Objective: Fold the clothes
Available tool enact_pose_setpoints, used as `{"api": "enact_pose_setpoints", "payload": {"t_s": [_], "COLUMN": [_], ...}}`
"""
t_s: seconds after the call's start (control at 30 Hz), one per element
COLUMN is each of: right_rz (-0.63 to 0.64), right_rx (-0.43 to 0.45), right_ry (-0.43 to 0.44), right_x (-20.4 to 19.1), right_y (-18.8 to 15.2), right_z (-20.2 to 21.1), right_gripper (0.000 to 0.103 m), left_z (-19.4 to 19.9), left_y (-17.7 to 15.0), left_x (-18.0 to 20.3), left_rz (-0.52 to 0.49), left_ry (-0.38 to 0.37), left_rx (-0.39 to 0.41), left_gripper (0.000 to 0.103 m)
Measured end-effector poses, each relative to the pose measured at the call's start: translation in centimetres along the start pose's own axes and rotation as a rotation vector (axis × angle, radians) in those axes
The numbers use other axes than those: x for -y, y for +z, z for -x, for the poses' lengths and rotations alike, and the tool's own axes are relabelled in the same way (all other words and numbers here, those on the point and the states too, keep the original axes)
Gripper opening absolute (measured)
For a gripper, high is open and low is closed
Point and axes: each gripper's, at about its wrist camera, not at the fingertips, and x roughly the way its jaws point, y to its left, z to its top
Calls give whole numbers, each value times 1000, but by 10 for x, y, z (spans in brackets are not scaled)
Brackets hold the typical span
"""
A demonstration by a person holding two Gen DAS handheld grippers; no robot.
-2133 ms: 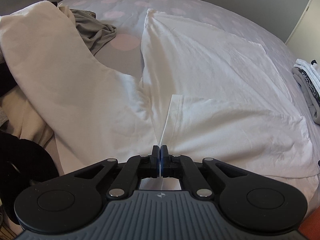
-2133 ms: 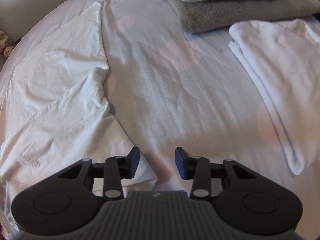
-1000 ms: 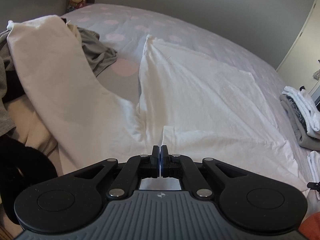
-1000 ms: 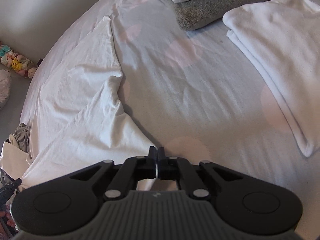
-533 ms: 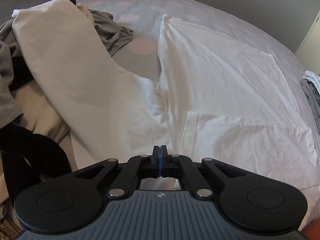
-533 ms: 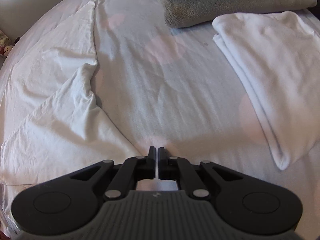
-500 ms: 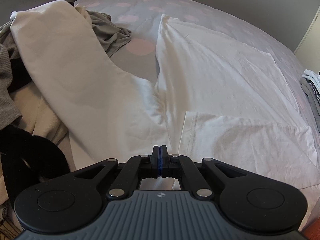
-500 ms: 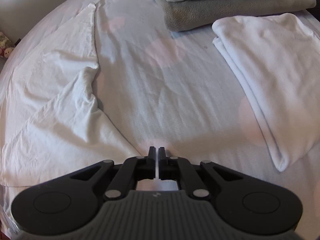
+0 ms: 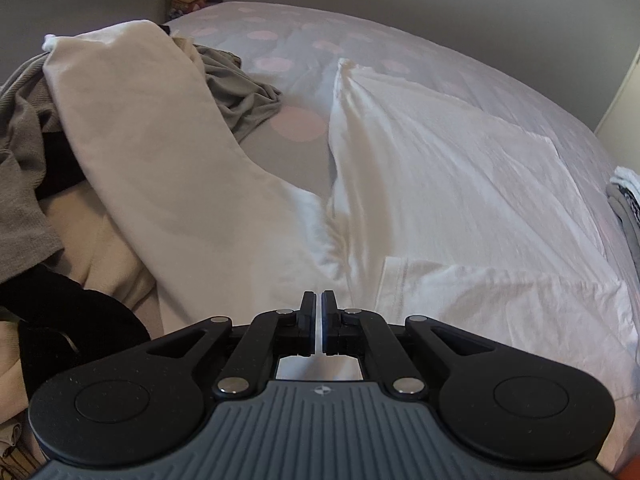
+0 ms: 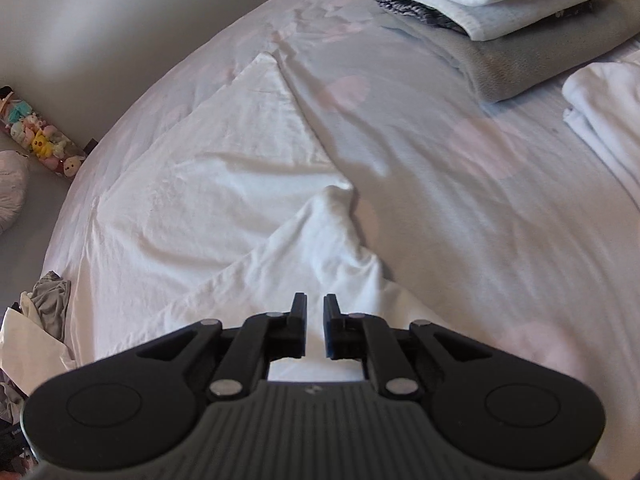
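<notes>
A white garment [image 9: 460,184] lies spread flat on the dotted bed sheet [image 9: 288,52], one sleeve pointing toward me. My left gripper [image 9: 318,308] sits low at the garment's near edge. Its jaws are just starting to part, and white cloth fills the thin slit between them. In the right wrist view the same white garment [image 10: 224,184] has a raised fold running away from my right gripper [image 10: 315,308]. That gripper's jaws are opening over the fold. The cloth shows in the gap, and the pads are off it.
A cream garment [image 9: 152,140], a grey one [image 9: 240,96] and black cloth [image 9: 80,312] are heaped at the left. A folded stack [image 10: 500,12] and a folded white piece [image 10: 608,112] lie at the right. Plush toys [image 10: 40,140] line the wall.
My right gripper has swung left from bare sheet to over the garment's fold, and its jaws have gone from shut to parted. The left gripper has stayed put, with a slit now showing.
</notes>
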Motion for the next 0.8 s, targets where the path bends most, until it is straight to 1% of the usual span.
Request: {"api": "enact_pose_setpoints", "payload": {"t_s": [0.03, 0.07, 0.1, 0.13, 0.17, 0.27, 0.37, 0.43, 0.5, 0.6, 0.63, 0.7, 0.8], "right_rz": [19, 39, 60, 80, 101, 95, 75, 62, 68, 75, 77, 88, 110], "right_rx": [6, 10, 15, 19, 23, 11, 34, 51, 70, 87, 92, 101, 108], "right_ry": [-9, -20, -31, -42, -53, -55, -72, -84, -98, -108, -111, -121, -137], "right_x": [-4, -7, -10, -14, -17, -14, -10, -8, -9, -10, -11, -13, -16], "right_y": [-3, -7, -10, -13, -16, -15, -15, -15, -16, -16, -16, -16, -16], "right_z": [-3, -7, -11, -15, -19, -28, -29, -30, -29, -30, -31, -33, -36], "right_gripper": [17, 20, 28, 31, 30, 31, 32, 32, 34, 35, 35, 35, 35], "left_z": [4, 8, 12, 16, 20, 29, 37, 43, 45, 46, 43, 34, 11], "left_y": [6, 12, 18, 24, 31, 59, 89, 109, 131, 163, 171, 187, 203], "left_x": [-5, -9, -14, -19, -24, -48, -78, -102, -125, -159, -170, -190, -211], "left_rz": [8, 16, 23, 31, 34, 20, 23, 47, 76, 124, 145, 191, 258], "left_ry": [8, 15, 23, 31, 41, 98, 153, 187, 227, 282, 285, 292, 283], "left_rx": [18, 37, 55, 74, 91, 125, 162, 198, 235, 288, 292, 292, 250], "left_gripper": [7, 8, 11, 12, 13, 15, 20, 25, 27, 35, 38, 38, 38]}}
